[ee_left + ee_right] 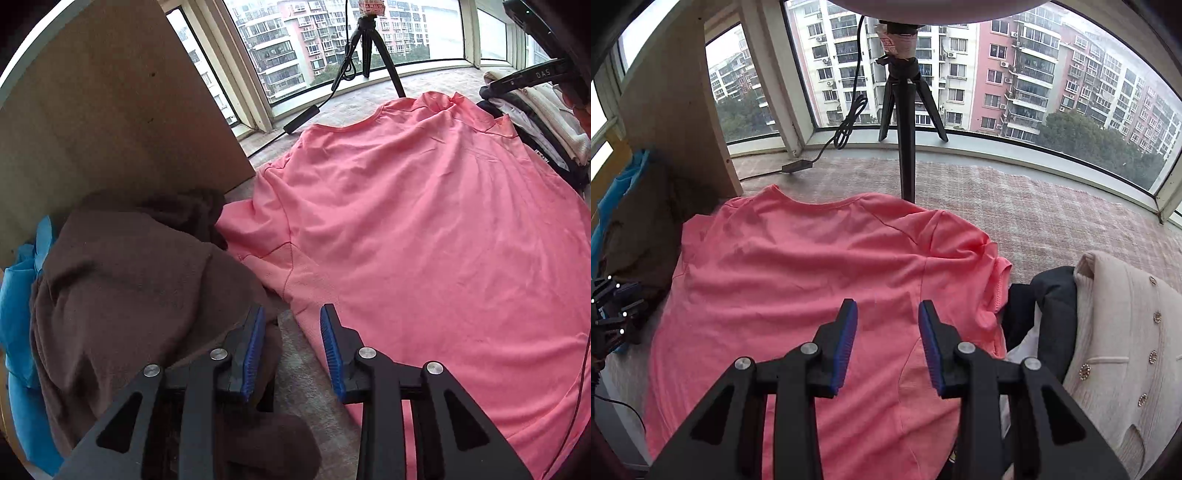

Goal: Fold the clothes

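Note:
A pink T-shirt (424,236) lies spread flat on the carpet, neck toward the window. In the right wrist view the same pink T-shirt (798,273) fills the middle, its right sleeve bunched at the edge. My left gripper (292,314) is open above the shirt's left side edge, beside the brown garment, with nothing between its blue pads. My right gripper (887,308) is open above the shirt's right half, also holding nothing. The left gripper (613,314) shows at the far left of the right wrist view.
A brown garment (133,280) and blue cloth (18,295) are heaped at the left against a wooden board (110,110). A cream cardigan (1123,354) and dark clothes (1045,306) lie at the right. A black tripod (905,122) with a cable stands by the window.

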`<state>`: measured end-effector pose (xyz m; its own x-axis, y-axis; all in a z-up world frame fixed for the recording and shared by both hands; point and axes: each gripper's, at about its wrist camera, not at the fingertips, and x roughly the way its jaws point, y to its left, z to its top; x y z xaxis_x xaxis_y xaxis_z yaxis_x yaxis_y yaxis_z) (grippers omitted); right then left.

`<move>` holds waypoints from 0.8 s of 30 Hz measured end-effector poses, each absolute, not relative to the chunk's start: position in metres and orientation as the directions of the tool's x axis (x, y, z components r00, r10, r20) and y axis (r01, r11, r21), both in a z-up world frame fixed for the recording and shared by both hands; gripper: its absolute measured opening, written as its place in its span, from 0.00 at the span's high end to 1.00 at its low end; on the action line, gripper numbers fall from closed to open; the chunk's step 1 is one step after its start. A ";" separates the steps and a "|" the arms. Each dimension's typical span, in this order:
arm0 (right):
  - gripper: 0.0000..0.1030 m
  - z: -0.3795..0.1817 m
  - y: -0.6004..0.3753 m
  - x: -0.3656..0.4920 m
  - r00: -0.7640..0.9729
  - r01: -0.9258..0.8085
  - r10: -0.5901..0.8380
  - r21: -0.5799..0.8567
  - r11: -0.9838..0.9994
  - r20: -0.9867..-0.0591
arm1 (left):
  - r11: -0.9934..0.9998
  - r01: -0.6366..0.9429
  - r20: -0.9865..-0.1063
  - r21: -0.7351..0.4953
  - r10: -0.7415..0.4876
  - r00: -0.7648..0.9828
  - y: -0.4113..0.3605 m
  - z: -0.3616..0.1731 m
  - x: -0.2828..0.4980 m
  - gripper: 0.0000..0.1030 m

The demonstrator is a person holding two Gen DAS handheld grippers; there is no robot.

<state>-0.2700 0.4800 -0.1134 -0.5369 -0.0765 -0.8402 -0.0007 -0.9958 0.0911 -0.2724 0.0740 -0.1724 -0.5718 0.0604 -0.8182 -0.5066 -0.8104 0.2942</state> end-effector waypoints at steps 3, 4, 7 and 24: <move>0.67 -0.127 0.447 -0.260 -0.491 0.080 -0.117 0.089 -0.993 -0.863 | -0.820 -0.463 -0.815 0.338 -0.008 -0.580 0.057 -0.179 -0.291 0.72; 0.67 -0.138 0.436 -0.257 -0.461 0.093 -0.093 0.056 -0.994 -0.883 | -0.813 -0.455 -0.810 0.362 -0.034 -0.585 0.053 -0.182 -0.293 0.76; 0.68 -0.150 0.429 -0.240 -0.418 0.087 -0.013 -0.025 -0.996 -0.908 | -0.828 -0.463 -0.824 0.317 0.001 -0.567 0.042 -0.171 -0.281 0.76; 0.67 -0.028 0.499 0.107 -0.515 -0.471 0.174 0.108 -0.876 -0.839 | -0.668 -0.745 -0.880 0.002 0.353 -0.319 -0.005 -0.129 -0.050 0.64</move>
